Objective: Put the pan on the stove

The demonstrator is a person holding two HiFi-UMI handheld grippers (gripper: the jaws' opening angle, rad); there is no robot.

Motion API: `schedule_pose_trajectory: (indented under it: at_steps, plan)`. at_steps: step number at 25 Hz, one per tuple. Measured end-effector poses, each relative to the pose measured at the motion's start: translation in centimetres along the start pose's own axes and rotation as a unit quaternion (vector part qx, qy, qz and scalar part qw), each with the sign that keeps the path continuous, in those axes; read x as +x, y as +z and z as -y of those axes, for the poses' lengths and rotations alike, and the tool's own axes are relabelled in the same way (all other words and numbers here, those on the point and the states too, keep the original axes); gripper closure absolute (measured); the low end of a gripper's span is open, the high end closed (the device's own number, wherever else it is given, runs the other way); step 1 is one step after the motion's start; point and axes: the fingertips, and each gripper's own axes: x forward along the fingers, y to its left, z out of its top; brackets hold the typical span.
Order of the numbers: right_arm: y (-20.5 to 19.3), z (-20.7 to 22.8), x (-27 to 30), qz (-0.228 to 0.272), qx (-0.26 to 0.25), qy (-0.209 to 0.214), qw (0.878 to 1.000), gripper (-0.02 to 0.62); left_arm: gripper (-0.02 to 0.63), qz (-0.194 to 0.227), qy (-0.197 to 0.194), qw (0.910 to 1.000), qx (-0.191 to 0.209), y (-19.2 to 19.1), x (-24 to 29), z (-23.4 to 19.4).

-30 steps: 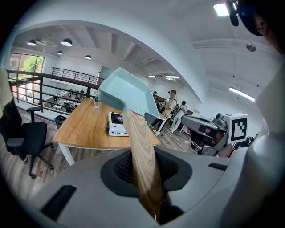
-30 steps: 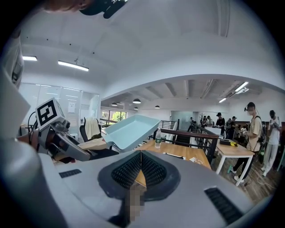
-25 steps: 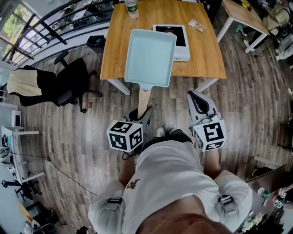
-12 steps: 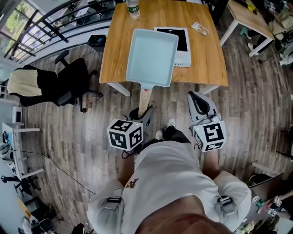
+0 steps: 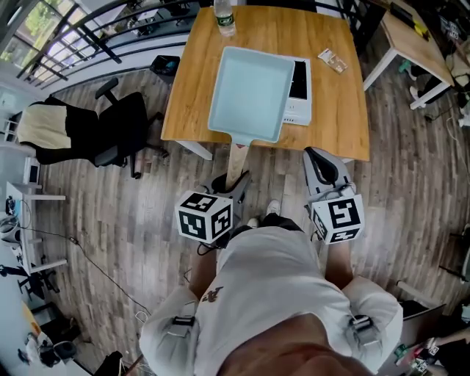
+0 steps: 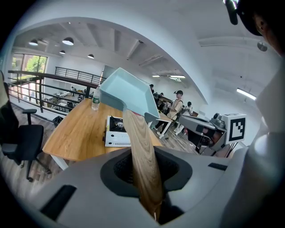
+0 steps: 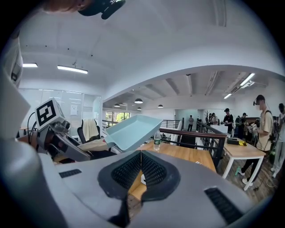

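A light-blue square pan (image 5: 250, 92) with a wooden handle (image 5: 235, 160) hangs in the air over the wooden table (image 5: 187, 95). My left gripper (image 5: 233, 185) is shut on the handle's end (image 6: 143, 167), with the pan body (image 6: 129, 94) tilted up ahead of it. The white single-burner stove (image 5: 299, 88) stands on the table, mostly hidden under the pan's right side; it shows below the pan (image 6: 116, 132) in the left gripper view. My right gripper (image 5: 323, 170) is off the table's front edge, jaws shut and empty (image 7: 140, 171). The pan (image 7: 133, 130) appears to its left.
A water bottle (image 5: 224, 16) stands at the table's far edge and a small packet (image 5: 334, 60) lies at its right. A black office chair (image 5: 103, 136) is left of the table, a second table (image 5: 411, 37) to the right. People stand in the background.
The table has come closer to me. The pan has travelled forward over it and now covers most of the stove. Both grippers moved forward together.
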Motion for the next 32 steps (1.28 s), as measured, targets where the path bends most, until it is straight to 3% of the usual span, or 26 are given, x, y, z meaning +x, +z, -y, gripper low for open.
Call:
schedule_pose_trajectory:
  at_steps: [20, 32]
  plan:
    - [1.2, 7.1, 3.4, -0.001, -0.004, 0.016, 1.0, 0.574, 0.515, 0.005, 0.016, 0.9998, -0.007, 4.8, 5.5, 0.6]
    - [1.7, 8.0, 7.0, -0.003, -0.004, 0.003, 1.0, 0.574, 0.515, 0.002, 0.005, 1.0, 0.0, 7.1, 7.6, -2.4]
